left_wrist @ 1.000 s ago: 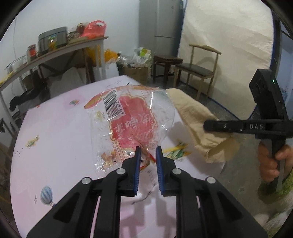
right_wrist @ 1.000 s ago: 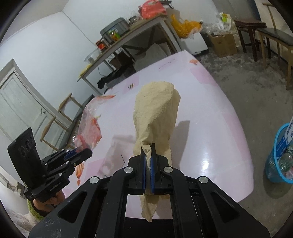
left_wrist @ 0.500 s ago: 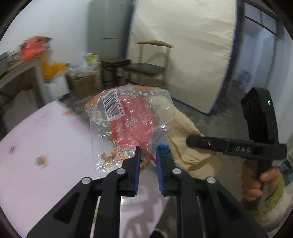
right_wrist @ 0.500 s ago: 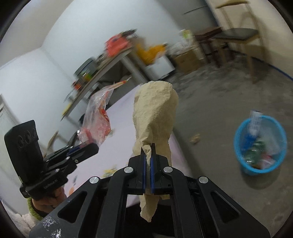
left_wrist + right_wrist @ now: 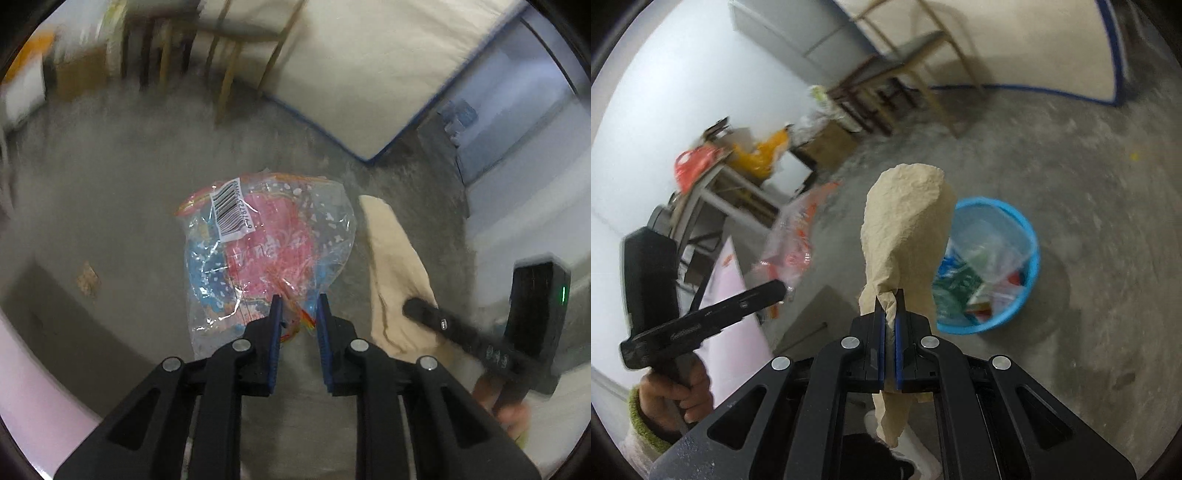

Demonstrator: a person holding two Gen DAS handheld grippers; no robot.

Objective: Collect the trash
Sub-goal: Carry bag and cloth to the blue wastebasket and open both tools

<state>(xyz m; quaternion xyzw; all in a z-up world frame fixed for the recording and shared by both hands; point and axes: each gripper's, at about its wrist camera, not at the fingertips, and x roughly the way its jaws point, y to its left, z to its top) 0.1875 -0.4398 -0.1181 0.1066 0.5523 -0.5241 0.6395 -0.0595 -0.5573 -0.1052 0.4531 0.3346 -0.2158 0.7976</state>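
Over bare floor (image 5: 110, 192) now, not table: left fingers (image 5: 297, 308) pinching wrapper (image 5: 266, 251), right fingers (image 5: 890, 303) clamping paper (image 5: 905, 229).

Clear wrapper (image 5: 269, 251) printed red and blue with barcode, tan crumpled paper (image 5: 905, 229), blue basin (image 5: 1028, 258)

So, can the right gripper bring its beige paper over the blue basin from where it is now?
Probably yes. The right gripper is shut on the crumpled beige paper, and the blue basin stands on open concrete floor just beyond it. Nothing lies between them; the left gripper is off to the side.
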